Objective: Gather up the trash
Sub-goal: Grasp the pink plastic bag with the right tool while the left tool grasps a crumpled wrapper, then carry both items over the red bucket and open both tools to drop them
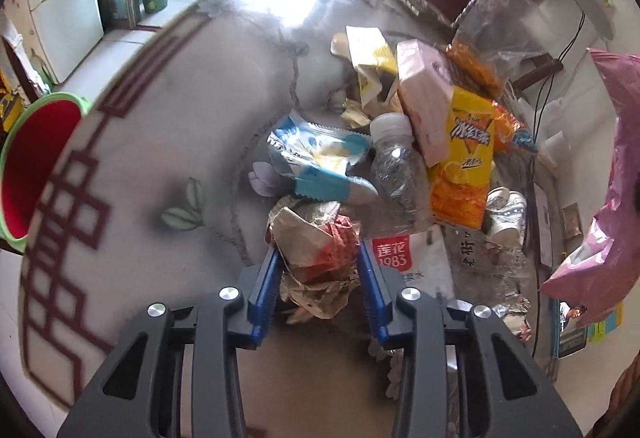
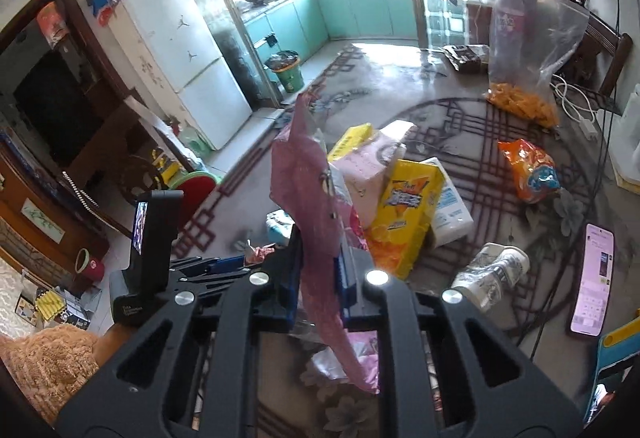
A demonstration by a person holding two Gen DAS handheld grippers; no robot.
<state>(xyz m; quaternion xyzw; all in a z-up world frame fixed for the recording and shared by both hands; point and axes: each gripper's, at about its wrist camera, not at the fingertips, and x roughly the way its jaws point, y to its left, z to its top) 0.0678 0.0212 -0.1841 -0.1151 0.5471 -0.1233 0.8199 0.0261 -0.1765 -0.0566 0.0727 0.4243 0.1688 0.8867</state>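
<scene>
While the right tool (image 2: 318,274) is clamped shut on the edge of a pink plastic bag (image 2: 308,182), which hangs limp and half folded above the tabletop (image 1: 168,126), the left tool (image 1: 318,258) has its blue fingers (image 1: 267,274) around a crumpled paper wrapper (image 1: 316,242) at the near edge of the trash pile; whether the pads are pressing it yet is hard to tell. Other litter lies toward twelve and one o'clock from that wad: a blue-and-white snack wrapper (image 1: 316,158), a clear plastic bottle (image 1: 394,162), a yellow drink carton (image 1: 464,158) and a paper cup (image 1: 506,212). The main risk, I judge, is the bag: held by one edge, its mouth may sag closed, so the wad could miss it. A loose, springy wad may also slip from a light grip, or drag neighbouring scraps along when lifted.
</scene>
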